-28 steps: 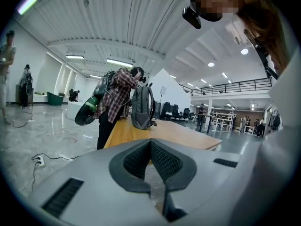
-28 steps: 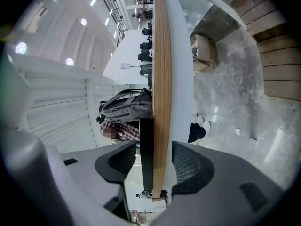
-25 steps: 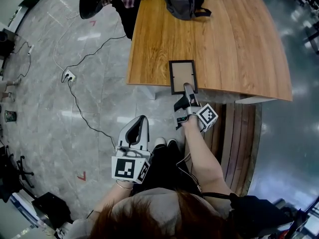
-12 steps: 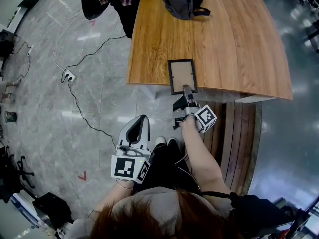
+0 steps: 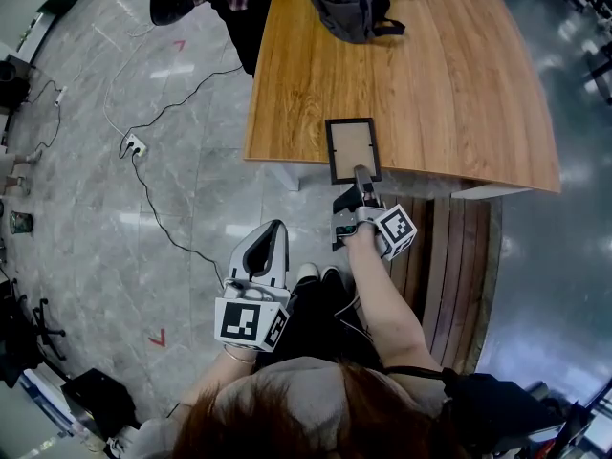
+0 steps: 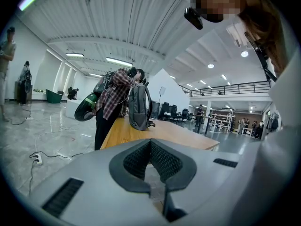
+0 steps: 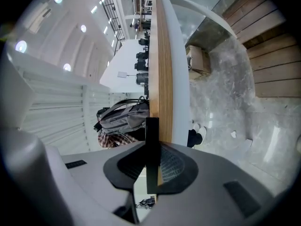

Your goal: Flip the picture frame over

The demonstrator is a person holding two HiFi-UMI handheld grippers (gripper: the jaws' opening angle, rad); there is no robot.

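right gripper is clamped on the near short edge of the picture frame; its jaws have just been closing and the frame's dark edge stands between the pads, which appear to press on it. the frame lies flat at the near edge of the table, its gripped end apparently just over the lip. left gripper hangs low beside the person's lap, well apart from the table, jaws together on nothing. recommendation for the step in hand: the hold is on a thin rim only, so lift the gripped end first, let the far edge pivot on the wood, and roll the wrist slowly so the frame does not twist out or slap down; the idle left gripper could steady the far edge if it slides. surface: smooth bare wood, likely slippery under the frame. a dark backpack sits at the far end, well clear. room: grey polished floor with a loose cable and socket block, and a person in a checked shirt bends at the table's far end.
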